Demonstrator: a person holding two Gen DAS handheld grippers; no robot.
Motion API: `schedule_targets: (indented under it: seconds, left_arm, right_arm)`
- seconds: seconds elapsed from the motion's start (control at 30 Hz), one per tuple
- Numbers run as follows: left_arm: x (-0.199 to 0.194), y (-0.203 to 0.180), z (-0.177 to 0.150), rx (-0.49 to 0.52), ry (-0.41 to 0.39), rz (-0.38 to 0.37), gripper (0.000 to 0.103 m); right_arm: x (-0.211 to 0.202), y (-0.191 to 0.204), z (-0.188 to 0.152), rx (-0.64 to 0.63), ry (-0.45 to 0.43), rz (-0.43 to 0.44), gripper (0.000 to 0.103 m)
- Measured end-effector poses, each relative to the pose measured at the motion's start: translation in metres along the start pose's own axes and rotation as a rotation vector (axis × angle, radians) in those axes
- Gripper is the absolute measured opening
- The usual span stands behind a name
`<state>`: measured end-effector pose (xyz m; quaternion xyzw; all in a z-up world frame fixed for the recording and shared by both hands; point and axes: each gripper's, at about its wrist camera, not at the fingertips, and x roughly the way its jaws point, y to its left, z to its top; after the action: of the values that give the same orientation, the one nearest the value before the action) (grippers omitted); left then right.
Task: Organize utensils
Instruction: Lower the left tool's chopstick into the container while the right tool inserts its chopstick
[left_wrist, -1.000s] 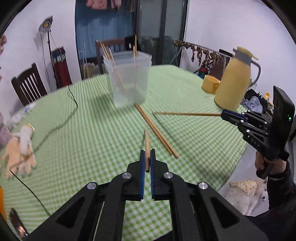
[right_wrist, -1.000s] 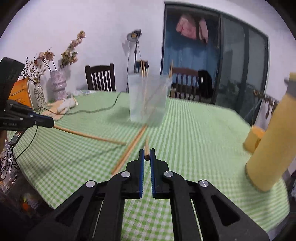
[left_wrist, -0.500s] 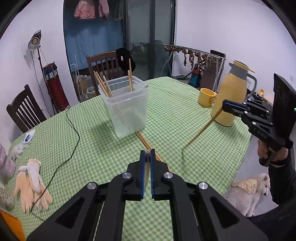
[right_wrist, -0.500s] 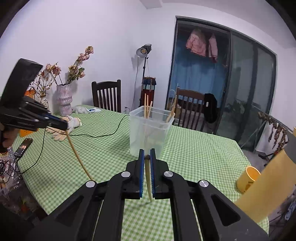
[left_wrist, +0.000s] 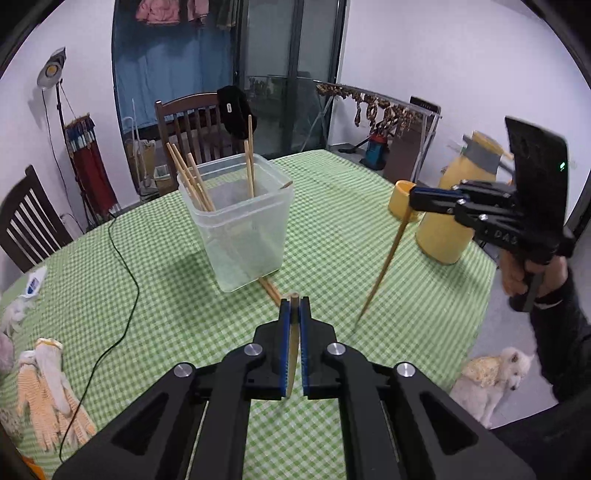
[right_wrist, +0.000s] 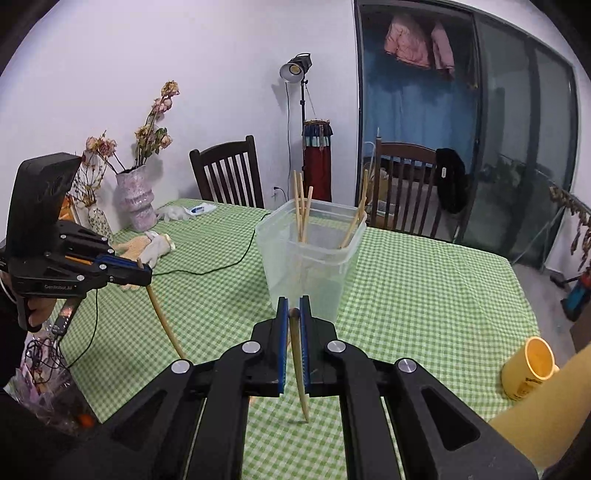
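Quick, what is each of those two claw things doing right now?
Left gripper: closed on a chopstick.
Right gripper: closed on another chopstick.

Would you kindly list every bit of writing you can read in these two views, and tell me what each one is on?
"GenRobot.AI": on the side of the left gripper, right wrist view.
"DAS": on the body of the right gripper, left wrist view; faint.
Dark print on the yellow mug: too blurred to read.
White tag on the black garment: too small to read.
Blue-and-white packet: unreadable.
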<state>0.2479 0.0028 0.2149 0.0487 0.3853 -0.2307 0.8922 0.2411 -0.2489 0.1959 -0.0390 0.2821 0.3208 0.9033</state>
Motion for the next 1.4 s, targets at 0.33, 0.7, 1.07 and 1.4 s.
schedule_targets:
  seconds: [0.33, 0.7, 1.07, 1.4]
  left_arm:
    - [-0.064, 0.024, 0.107, 0.043, -0.210, 0.064, 0.002]
    - [-0.031, 0.057, 0.210, 0.052, -0.228, 0.102, 0.002]
    - [0.079, 0.105, 0.192, 0.004, -0.048, 0.059, 0.002]
    - [0.144, 0.117, 0.159, -0.023, 0.062, 0.042, 0.003]
  right_arm:
    - [-0.033, -0.013, 0.114, -0.018, -0.196, 0.054, 0.006]
    - [0.015, -0.037, 0.198, -0.016, -0.201, 0.030, 0.006]
    - [0.109, -0.054, 0.163, 0.003, 0.011, -0.009, 0.006]
    - [0.159, -0.063, 0.129, 0.068, 0.147, -0.017, 0.006]
